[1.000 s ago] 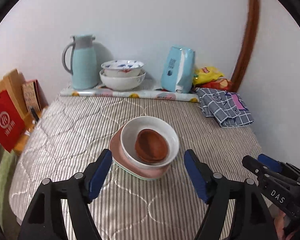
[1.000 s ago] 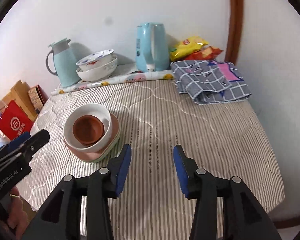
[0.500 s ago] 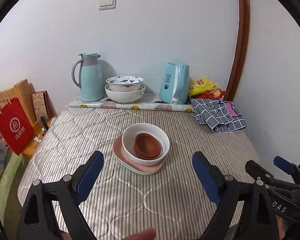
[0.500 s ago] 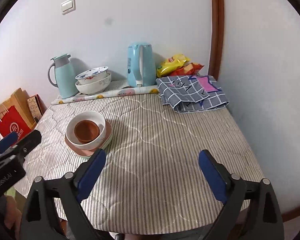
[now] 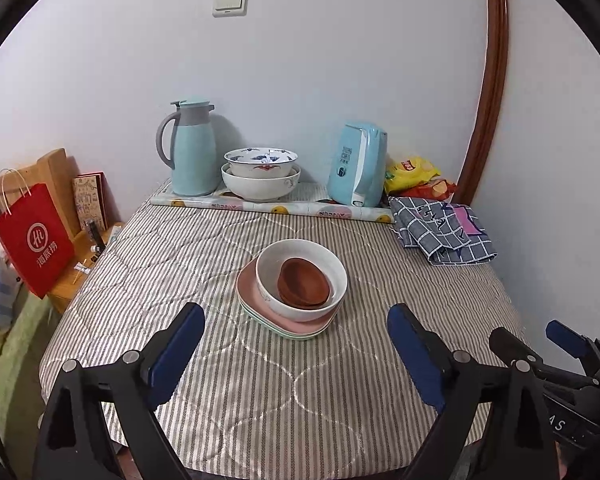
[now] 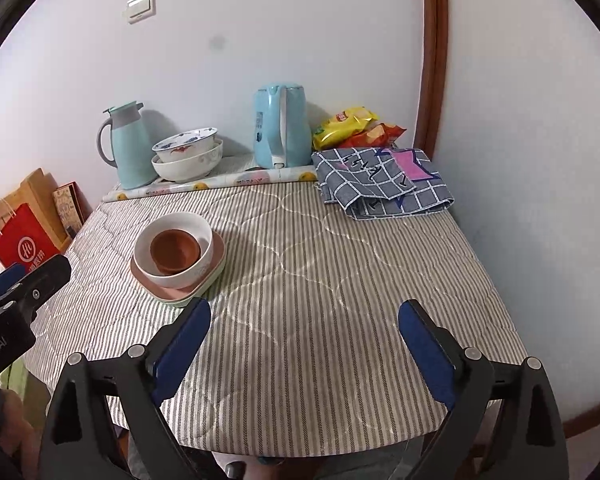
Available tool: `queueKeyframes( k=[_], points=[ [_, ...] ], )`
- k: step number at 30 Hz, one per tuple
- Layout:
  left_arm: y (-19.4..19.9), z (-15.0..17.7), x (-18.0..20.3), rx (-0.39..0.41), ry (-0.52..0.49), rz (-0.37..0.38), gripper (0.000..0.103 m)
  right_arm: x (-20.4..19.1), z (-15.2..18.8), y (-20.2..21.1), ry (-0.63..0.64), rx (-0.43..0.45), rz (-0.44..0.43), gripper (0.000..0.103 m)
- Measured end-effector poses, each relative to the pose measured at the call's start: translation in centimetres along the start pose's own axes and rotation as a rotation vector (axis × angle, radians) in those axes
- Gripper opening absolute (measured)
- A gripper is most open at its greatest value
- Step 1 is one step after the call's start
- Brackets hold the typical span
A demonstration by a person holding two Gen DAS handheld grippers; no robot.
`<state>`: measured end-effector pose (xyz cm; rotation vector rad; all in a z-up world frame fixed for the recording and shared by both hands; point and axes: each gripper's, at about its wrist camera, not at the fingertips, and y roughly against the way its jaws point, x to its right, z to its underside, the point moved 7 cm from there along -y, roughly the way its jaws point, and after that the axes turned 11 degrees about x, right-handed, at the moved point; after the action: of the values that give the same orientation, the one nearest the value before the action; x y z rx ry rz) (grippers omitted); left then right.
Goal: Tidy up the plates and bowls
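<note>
A brown bowl [image 5: 303, 282] sat nested in a white bowl [image 5: 300, 278] atop stacked plates [image 5: 284, 320] at the desk's [image 5: 260, 400] centre; both hand-held grippers, left [image 5: 296, 354] and right [image 6: 304, 350], had just opened wide, empty. Stacking looked finished; only withdrawal seemingly remained.

At the back edge of the table with the grey striped quilted cover [image 5: 228, 364] stands a tall mint-green thermos jug [image 5: 190, 148] near the left corner, and a light blue electric kettle [image 5: 356, 164] toward the right. In the back right corner lie a yellow snack bag [image 5: 412, 168] and a folded grey checked cloth [image 5: 444, 232]. Beside the table's left edge stands a red paper bag [image 5: 34, 240]. A white wall switch [image 5: 230, 2] is on the wall.
</note>
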<state>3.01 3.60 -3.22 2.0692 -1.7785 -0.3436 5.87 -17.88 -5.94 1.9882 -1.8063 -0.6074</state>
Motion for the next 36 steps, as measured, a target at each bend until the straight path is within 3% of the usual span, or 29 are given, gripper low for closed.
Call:
queueKeyframes(
  k=[36],
  points=[
    [0.5, 0.1, -0.1, 0.001, 0.004, 0.003, 0.093, -0.1, -0.4, 1.2, -0.012, 0.019, 0.007, 0.094]
  ],
)
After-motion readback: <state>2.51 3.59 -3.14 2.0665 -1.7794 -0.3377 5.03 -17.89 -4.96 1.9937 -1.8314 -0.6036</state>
